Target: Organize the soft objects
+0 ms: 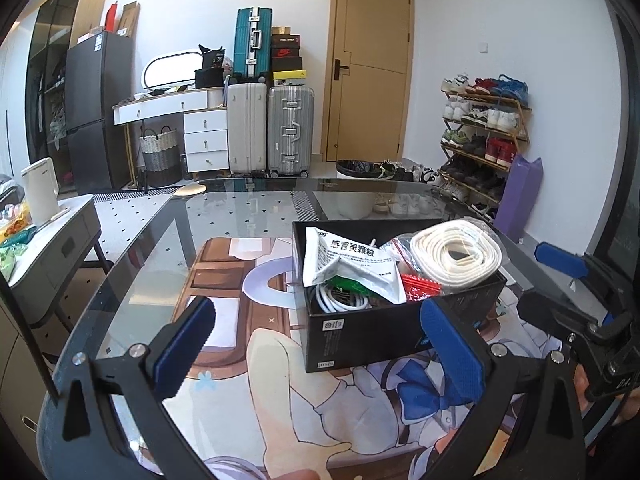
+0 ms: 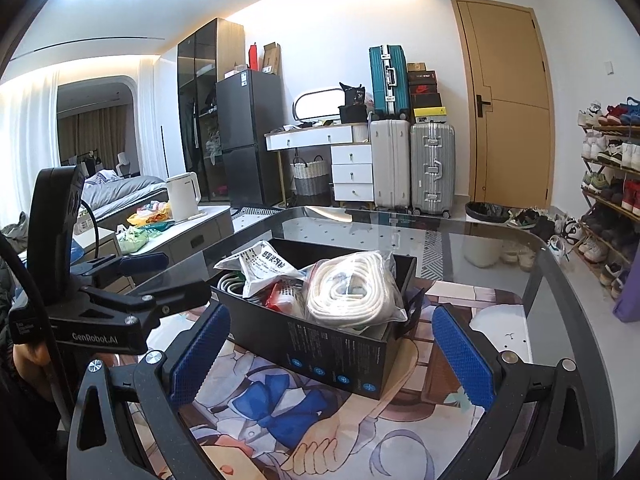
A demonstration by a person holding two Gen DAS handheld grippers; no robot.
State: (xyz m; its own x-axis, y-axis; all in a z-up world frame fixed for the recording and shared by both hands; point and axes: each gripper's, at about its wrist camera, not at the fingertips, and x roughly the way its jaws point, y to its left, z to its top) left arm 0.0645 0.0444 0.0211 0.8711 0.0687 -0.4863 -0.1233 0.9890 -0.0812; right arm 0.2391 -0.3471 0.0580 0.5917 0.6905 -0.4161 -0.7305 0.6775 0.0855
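Bright ceiling glare, sharp focus; fisheye-warped edges

Open black box on the tabletop, holding bagged coiled white rope at right, white medicine sachet left, white cable nearest, red packet between.

Box: on the mat, toward the counter's right edge, set askew to the near edge.
Mat: flat on the counter, running from mid-counter to the near edge.
Rope coil: in the box, right end, on top of the other contents.
Pouch: in the box, left of the rope coil, leaning over a cable.
Cable: in the box's near-left corner, under the pouch.
Suitcases: on the floor beyond the counter's far edge.
Shoe rack: beyond the counter's far-right corner.
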